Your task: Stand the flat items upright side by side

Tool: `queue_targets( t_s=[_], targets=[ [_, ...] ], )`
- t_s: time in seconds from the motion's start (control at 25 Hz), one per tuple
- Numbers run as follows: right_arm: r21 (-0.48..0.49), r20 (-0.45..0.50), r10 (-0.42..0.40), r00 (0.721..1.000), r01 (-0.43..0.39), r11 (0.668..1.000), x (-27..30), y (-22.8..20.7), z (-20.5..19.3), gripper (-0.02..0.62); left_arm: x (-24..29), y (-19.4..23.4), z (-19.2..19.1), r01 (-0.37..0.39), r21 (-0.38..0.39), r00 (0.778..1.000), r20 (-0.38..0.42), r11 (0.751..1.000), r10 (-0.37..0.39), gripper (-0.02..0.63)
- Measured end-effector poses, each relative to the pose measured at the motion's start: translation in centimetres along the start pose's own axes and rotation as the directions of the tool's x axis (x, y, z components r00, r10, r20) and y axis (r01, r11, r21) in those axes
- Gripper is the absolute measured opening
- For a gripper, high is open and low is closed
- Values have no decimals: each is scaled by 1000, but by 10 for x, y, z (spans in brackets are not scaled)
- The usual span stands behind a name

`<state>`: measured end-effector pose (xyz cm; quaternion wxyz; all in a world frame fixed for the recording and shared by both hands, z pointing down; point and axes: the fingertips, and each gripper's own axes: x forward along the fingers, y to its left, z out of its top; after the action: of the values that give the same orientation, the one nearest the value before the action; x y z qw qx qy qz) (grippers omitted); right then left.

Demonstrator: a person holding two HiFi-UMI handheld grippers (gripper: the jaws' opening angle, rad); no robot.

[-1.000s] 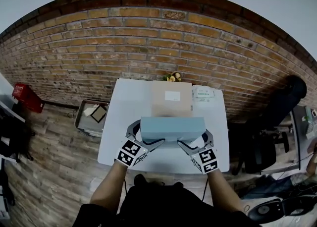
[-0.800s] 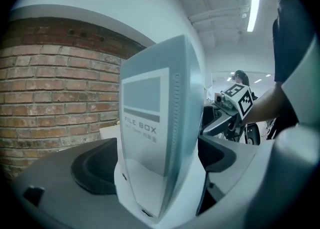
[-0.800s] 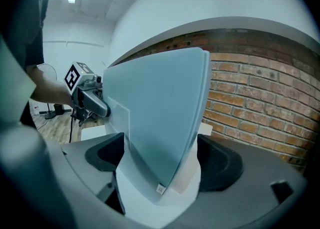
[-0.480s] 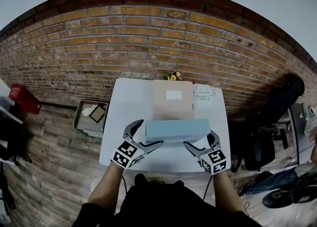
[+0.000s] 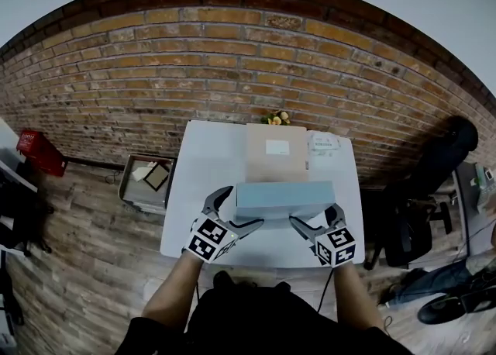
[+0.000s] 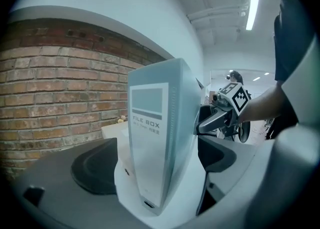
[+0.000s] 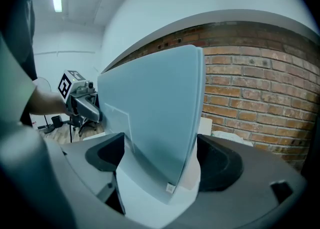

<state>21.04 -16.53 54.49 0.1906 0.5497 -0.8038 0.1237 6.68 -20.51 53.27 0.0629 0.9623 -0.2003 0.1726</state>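
So, a person stands at a white rectangular table point(image 5: 186, 191) set vs. a red brick wall point(image 5: 155, 59), one gripper per hand. A pale blue-grey plastic file box point(image 5: 284, 193) sits btwn the two, running lengthwise across the near half of the table, narrow edge up. The left gripper point(image 5: 243, 206) has the box's left end and the right gripper point(image 5: 313, 214) has its right end.

Left gripper view: the spine w/ a grey label panel & "FILE BOX" print stands upright btwn the dark pads, jaws abt as wide as the box is thick and closed onto it. Right gripper view: the plain blue end is btwn the pads, which press on both sides. Can't tell if the box's lower edge touches the tabletop or hangs just above it.

Further back on the table a tan cardboard box point(image 5: 276, 153) w/ a white label lies flat. Just beside it on the right is a small white printed packet point(image 5: 324, 143). A small bunch of yellow flowers point(image 5: 273, 118) is at the far edge by the wall. On the wood floor: an open tray-like carton point(image 5: 146, 179) left of the table, a red crate point(image 5: 32, 150) further left, a black office chair point(image 5: 415, 229) on the right.
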Motion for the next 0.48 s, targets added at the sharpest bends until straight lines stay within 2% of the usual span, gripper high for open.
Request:
queue_targets(
  t_s=[0.16, 0.28, 0.36, 0.48],
  targets=[
    [87, -1, 19, 1000, -19, 996, 6, -6, -3, 466, 7, -2, -4, 40, -14, 999, -14, 999, -41, 531],
    [105, -8, 37, 999, -36, 994, 10, -6, -3, 466, 16, -4, -3, 72, -18, 997, -12, 997, -73, 529],
    [108, -17, 47, 999, -45, 993, 15, -6, -1, 466, 25, 4, 1, 51, -36, 999, -7, 998, -51, 523],
    [89, -61, 49, 997, -44, 995, 27, -17, 1, 462, 42, 22, 8, 10, -109, 1000, -5, 994, -11, 509]
  ],
)
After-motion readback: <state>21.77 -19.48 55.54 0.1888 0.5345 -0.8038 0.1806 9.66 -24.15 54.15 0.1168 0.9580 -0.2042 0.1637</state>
